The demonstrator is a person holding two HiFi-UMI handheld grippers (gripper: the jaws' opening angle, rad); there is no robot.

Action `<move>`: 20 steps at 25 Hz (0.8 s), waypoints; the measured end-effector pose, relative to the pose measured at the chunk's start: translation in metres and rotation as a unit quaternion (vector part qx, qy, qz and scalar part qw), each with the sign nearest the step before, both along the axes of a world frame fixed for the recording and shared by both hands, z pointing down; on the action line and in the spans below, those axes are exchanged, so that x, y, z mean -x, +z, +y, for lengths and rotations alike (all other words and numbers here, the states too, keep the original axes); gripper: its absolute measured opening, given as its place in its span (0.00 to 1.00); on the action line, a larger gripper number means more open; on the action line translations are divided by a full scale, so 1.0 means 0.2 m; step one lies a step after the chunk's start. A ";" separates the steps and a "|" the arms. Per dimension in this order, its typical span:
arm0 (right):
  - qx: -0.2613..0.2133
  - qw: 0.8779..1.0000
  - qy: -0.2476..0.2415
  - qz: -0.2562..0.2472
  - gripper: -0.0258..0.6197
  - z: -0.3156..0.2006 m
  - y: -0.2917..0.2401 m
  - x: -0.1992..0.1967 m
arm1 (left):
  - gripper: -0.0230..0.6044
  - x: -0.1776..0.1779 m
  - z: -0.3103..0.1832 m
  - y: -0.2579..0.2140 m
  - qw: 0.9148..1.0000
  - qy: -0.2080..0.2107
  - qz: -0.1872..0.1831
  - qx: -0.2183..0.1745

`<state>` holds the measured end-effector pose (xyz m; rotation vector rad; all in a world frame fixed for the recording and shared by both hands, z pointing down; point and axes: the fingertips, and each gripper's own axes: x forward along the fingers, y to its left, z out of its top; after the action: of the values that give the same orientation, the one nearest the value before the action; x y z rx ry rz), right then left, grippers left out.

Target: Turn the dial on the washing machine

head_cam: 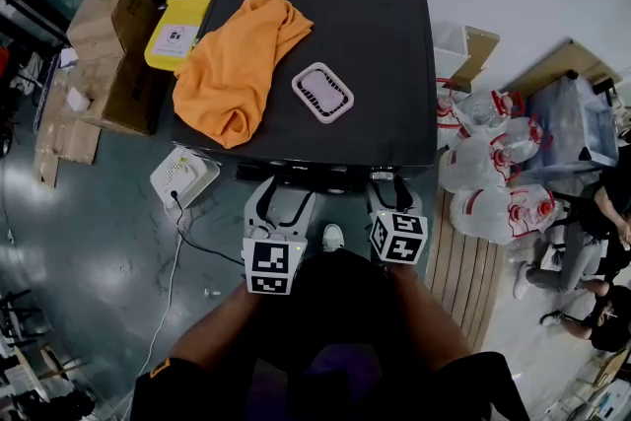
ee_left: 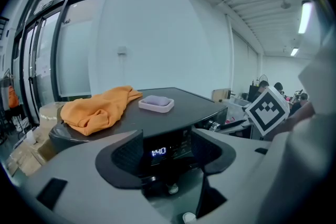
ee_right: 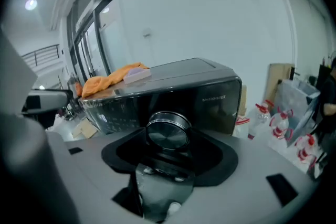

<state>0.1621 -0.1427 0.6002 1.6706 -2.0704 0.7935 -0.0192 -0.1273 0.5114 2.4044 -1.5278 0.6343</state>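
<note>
I find the right tool (ee_right: 169, 140) closed on the dial (ee_right: 168, 131) at its rim: rigid, smooth metal, probably slippery. The left tool (ee_left: 167, 153) is open and empty.

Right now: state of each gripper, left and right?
Left gripper: open, nothing between its jaws.
Right gripper: closed on the washing machine's dial.
</note>
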 end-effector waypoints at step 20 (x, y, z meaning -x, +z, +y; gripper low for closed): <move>-0.045 0.971 -0.065 0.226 0.51 0.02 -0.05 0.07 | 0.49 0.02 0.02 0.02 1.000 -0.006 0.000 0.013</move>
<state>0.1477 -0.1383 0.5908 1.5622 -1.8843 0.2462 -0.0226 -0.1234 0.5154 2.3757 -1.5229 0.6465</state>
